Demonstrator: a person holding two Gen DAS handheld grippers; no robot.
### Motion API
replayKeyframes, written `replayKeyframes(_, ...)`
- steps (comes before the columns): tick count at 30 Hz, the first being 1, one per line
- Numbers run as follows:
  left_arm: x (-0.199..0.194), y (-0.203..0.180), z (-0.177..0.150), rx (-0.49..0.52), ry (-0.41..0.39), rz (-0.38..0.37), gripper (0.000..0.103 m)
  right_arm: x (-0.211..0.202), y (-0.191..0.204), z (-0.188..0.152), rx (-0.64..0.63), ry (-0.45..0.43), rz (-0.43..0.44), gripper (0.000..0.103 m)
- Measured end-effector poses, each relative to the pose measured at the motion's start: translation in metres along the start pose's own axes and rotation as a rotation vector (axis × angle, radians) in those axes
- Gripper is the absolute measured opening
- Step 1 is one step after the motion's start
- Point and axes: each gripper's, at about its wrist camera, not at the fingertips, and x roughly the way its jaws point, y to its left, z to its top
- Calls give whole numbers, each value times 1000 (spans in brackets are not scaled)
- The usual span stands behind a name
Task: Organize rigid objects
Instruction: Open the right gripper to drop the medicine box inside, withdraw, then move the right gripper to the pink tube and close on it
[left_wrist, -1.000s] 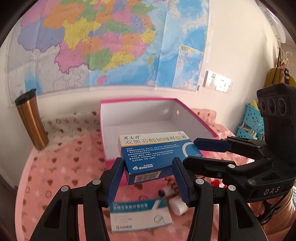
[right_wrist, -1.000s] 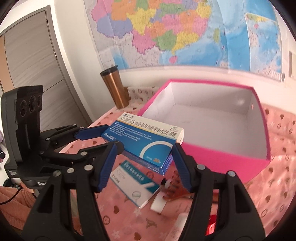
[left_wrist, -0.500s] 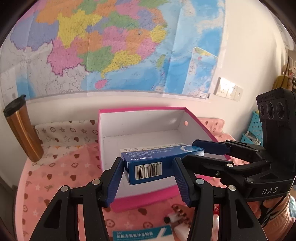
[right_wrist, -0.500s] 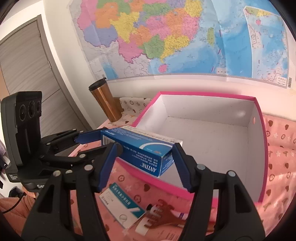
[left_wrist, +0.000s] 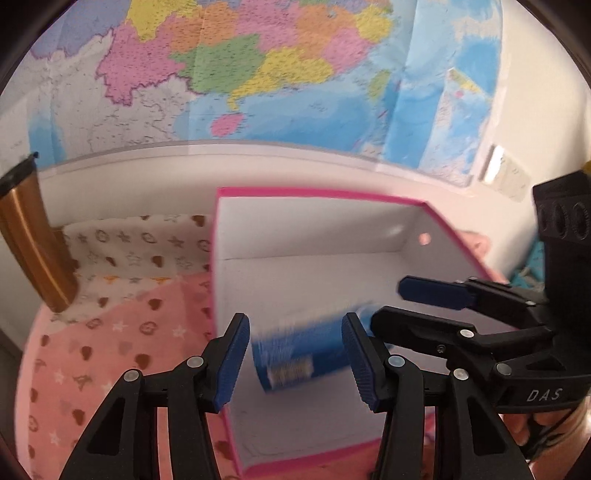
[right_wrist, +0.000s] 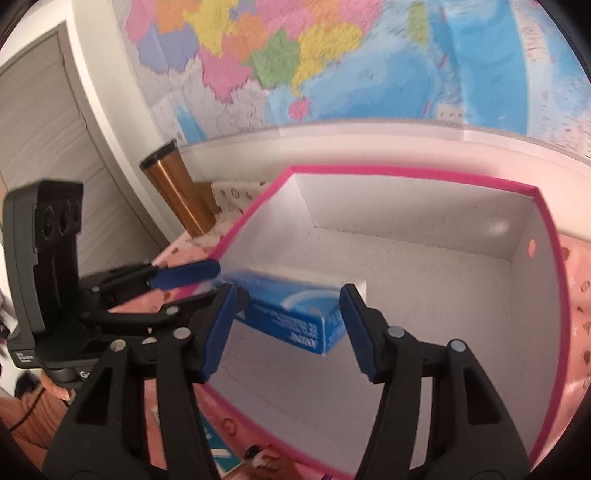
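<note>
Map (left_wrist: 258, 74) fills more of both views than a second ago; I've carried the blue medicine box (right_wrist: 291, 317) from above the pink cloth (left_wrist: 110, 332) to inside the pink-rimmed storage box (right_wrist: 424, 173). It looks gripped end to end, left gripper (left_wrist: 295, 354) and right gripper (right_wrist: 284, 321) both just narrowing; blur hides pad contact. Bronze tumbler (right_wrist: 177, 192) stands beside it. Only my right view shows the door (right_wrist: 44, 129).

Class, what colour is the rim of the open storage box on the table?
Bright pink, around a white inside; the box rim shows best in the right wrist view.
</note>
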Motion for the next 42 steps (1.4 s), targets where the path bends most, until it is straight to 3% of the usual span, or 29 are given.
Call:
replayKeyframes(8,-23,0,-10,13,-73,33,53,-13,-5,-10,17,-10,-2,60)
replayKeyframes(16,-68,-22,-35,64,-116,-89,60,-72,3,-39,13,-55,8,60)
replayKeyframes(23,-76,-54,-73,121,-45,-183,60,-113,14,-95,1,-20,-43,60)
replayKeyframes(26,-75,-68,-88,161,-16,-214,60,-120,18,-127,0,20,-87,60)
replayKeyframes(32,-68,-94,-107,220,39,-255,60,-125,20,-185,69,96,-89,60)
replayKeyframes(39,-67,-109,-126,248,83,-284,60,-118,29,-203,53,137,-68,59)
replayKeyframes(42,-69,-108,-131,238,95,-284,60,-110,27,-202,61,154,-56,53)
